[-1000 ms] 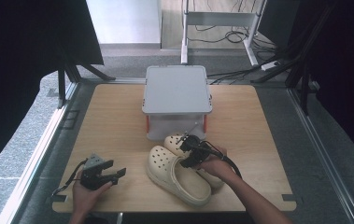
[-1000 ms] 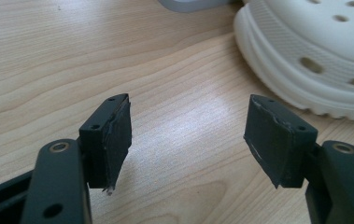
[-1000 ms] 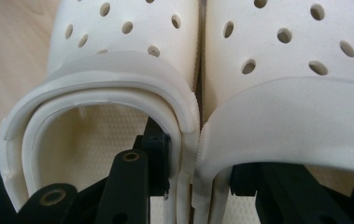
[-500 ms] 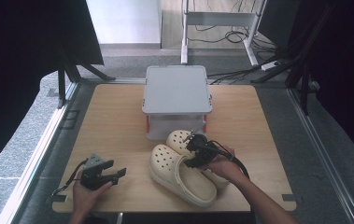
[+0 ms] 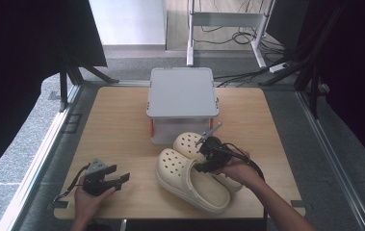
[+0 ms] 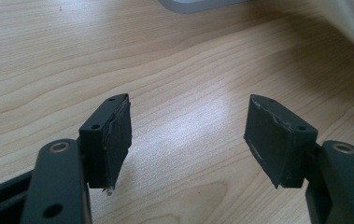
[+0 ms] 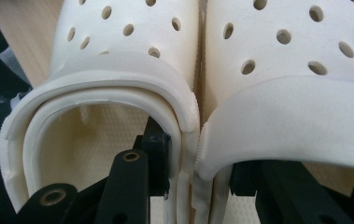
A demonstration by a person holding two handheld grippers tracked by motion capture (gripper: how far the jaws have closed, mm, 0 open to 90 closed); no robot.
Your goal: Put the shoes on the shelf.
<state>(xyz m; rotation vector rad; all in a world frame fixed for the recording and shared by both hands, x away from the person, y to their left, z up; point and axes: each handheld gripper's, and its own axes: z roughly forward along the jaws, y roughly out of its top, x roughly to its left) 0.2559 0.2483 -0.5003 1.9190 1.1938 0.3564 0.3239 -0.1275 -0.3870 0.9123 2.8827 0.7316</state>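
Note:
Two cream perforated clogs lie side by side: the near clog (image 5: 189, 180) and the far clog (image 5: 188, 141), just in front of the grey box. In the right gripper view, the left clog (image 7: 118, 42) and the right clog (image 7: 296, 51) press together at their inner walls. My right gripper (image 5: 204, 161) (image 7: 198, 154) has one jaw inside each shoe opening and pinches those two walls together. My left gripper (image 5: 122, 179) (image 6: 188, 140) rests low over the bare wood at the front left, open with nothing between its pads.
A grey lidded box (image 5: 182, 94) with red latches stands at the back middle of the wooden table (image 5: 117, 125). A metal frame, cables and grey floor lie beyond the far edge. Dark curtains hang at both sides.
My right gripper has shifted slightly right and away with both clogs in it, and the pair looks lifted a little. The left gripper has stayed put.

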